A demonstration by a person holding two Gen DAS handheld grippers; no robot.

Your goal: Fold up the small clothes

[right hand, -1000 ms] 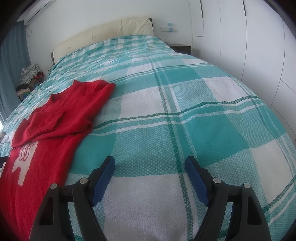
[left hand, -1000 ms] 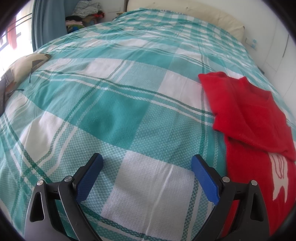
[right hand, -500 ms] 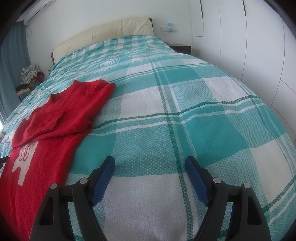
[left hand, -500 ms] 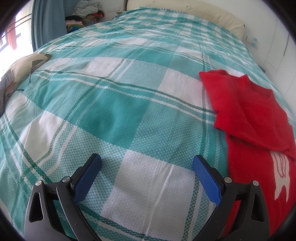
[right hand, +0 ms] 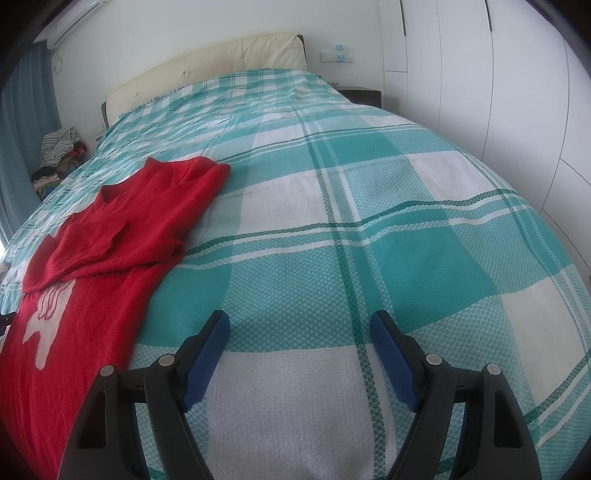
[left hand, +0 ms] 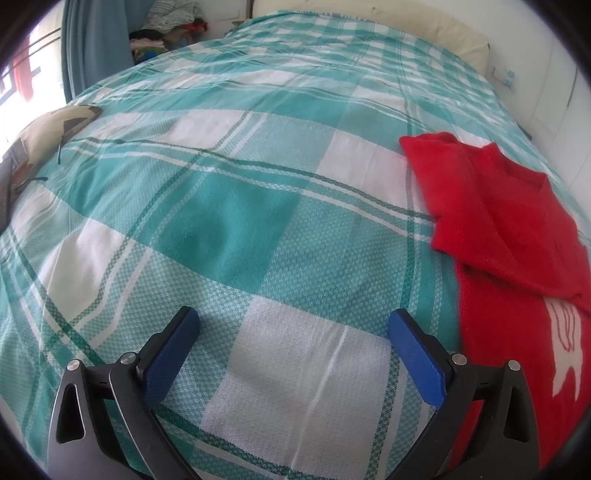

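A small red knitted sweater (left hand: 506, 236) with a white figure on its front lies flat on the teal and white checked bedspread (left hand: 236, 206), its sleeves folded in across the chest. In the left wrist view it lies at the right, just beyond my left gripper (left hand: 291, 325), which hangs open over bare bedspread with nothing between its blue pads. In the right wrist view the sweater (right hand: 110, 240) lies at the left. My right gripper (right hand: 299, 328) is open too, over the bedspread (right hand: 369, 221) beside the sweater's lower edge, touching nothing.
A cream headboard (right hand: 207, 62) closes the far end of the bed. White wardrobe doors (right hand: 498, 81) run along the right side. A heap of clothes (left hand: 166, 22) and a blue curtain (left hand: 96, 40) stand past the far left corner. A beige cushion (left hand: 48, 129) lies on the left edge.
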